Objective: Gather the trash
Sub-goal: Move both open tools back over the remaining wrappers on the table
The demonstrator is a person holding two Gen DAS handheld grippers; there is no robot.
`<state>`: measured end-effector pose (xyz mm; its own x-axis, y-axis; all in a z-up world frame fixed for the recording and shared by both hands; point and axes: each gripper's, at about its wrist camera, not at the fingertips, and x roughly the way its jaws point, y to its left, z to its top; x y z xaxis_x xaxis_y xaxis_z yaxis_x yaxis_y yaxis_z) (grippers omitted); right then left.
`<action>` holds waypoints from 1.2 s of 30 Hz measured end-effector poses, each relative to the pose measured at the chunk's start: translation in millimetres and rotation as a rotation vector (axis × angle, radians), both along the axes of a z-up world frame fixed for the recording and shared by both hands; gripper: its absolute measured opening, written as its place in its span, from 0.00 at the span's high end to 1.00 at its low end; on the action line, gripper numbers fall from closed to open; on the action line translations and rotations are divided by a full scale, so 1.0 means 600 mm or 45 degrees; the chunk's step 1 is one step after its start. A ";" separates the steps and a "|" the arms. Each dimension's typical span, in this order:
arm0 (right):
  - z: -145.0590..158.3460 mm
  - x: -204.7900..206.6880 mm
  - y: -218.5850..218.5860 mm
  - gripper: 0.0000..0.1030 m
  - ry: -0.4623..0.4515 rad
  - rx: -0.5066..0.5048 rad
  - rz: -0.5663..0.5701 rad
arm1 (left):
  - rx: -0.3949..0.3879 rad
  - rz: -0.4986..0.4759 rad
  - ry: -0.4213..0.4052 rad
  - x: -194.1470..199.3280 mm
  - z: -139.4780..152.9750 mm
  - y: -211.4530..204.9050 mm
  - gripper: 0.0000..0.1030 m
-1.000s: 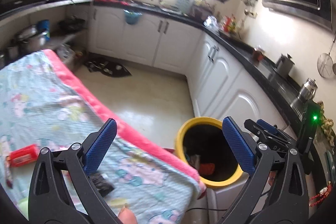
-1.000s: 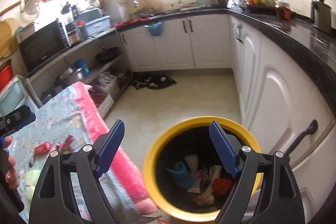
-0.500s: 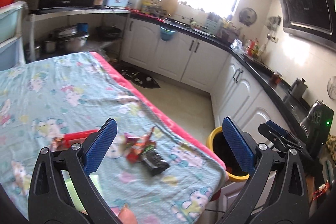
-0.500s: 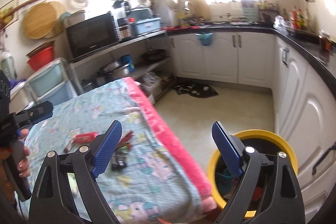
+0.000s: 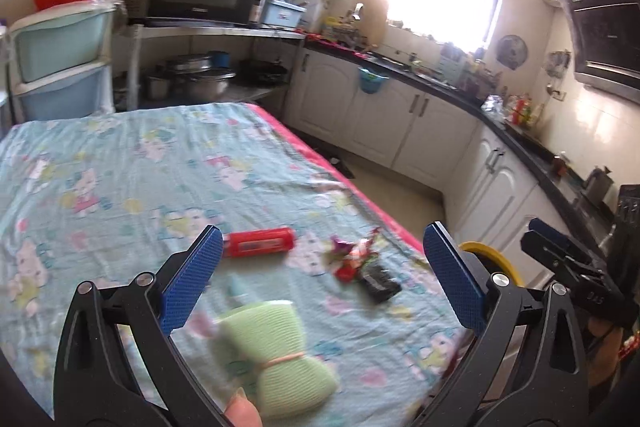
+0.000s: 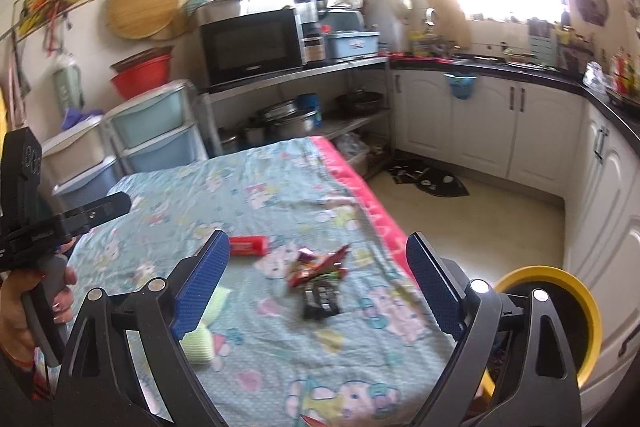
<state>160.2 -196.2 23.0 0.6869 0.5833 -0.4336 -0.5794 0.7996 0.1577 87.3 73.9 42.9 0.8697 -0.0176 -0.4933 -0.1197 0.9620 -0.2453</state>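
Observation:
On the blue cartoon-print tablecloth [image 5: 120, 187] lie a red packet [image 5: 258, 242], crumpled red wrappers [image 5: 352, 255], a black packet [image 5: 378, 281] and a green cloth bundle [image 5: 276, 351] tied with a rubber band. My left gripper [image 5: 322, 231] hangs open above the cloth with nothing between its jaws; the green bundle is nearest. My right gripper [image 6: 318, 241] is also open and empty, over the wrappers [image 6: 320, 263] and black packet [image 6: 320, 301]. The yellow-rimmed bin [image 6: 560, 275] stands on the floor right of the table. The red packet [image 6: 248, 245] and green bundle [image 6: 204, 331] lie further left.
White kitchen cabinets [image 6: 520, 131] with a black counter run along the back and right. A shelf with a microwave [image 6: 252, 43] and plastic drawers [image 6: 156, 131] stand behind the table. A dark mat [image 6: 432, 183] lies on the floor. A hand [image 6: 24, 303] holds the left gripper's handle.
Both grippers swung left from over the yellow bin to above the table. The bin slid to the right edge of both views, and the packets, wrappers and green bundle came into view.

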 end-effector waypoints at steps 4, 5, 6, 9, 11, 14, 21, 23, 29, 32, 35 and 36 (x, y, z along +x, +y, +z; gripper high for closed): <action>0.001 -0.019 0.045 0.15 -0.006 -0.026 0.074 | 0.011 0.045 0.014 -0.029 -0.006 0.034 0.10; 0.001 -0.023 0.056 0.15 -0.006 -0.030 0.092 | 0.024 0.057 0.024 -0.035 -0.007 0.043 0.10; 0.000 -0.026 0.063 0.15 -0.006 -0.032 0.106 | 0.033 0.065 0.027 -0.039 -0.008 0.046 0.10; -0.002 -0.038 0.093 0.15 -0.006 -0.048 0.156 | 0.055 0.099 0.040 -0.061 -0.010 0.069 0.10; -0.004 -0.047 0.114 0.15 -0.005 -0.058 0.190 | 0.059 0.126 0.043 -0.073 -0.013 0.082 0.10; -0.013 -0.057 0.142 0.14 0.007 -0.076 0.235 | 0.029 0.165 0.054 -0.088 -0.023 0.108 0.10; -0.048 -0.062 0.202 0.14 0.053 -0.137 0.310 | 0.015 0.212 0.139 -0.090 -0.068 0.144 0.10; -0.058 -0.056 0.212 0.14 0.064 -0.149 0.313 | 0.014 0.212 0.182 -0.079 -0.089 0.152 0.10; -0.096 -0.015 0.232 0.14 0.129 -0.194 0.267 | -0.002 0.181 0.262 -0.035 -0.135 0.166 0.10; -0.114 0.012 0.232 0.14 0.157 -0.212 0.227 | -0.012 0.156 0.290 -0.005 -0.153 0.166 0.10; -0.128 0.041 0.226 0.14 0.188 -0.218 0.177 | -0.010 0.122 0.314 0.028 -0.168 0.160 0.10; -0.133 0.052 0.222 0.14 0.199 -0.220 0.154 | -0.009 0.108 0.321 0.038 -0.173 0.158 0.11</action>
<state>191.6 -62.9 -56.7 0.5335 0.5650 -0.6294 -0.6519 0.7488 0.1197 110.3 168.8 -61.2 0.7176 0.0460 -0.6949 -0.2583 0.9442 -0.2042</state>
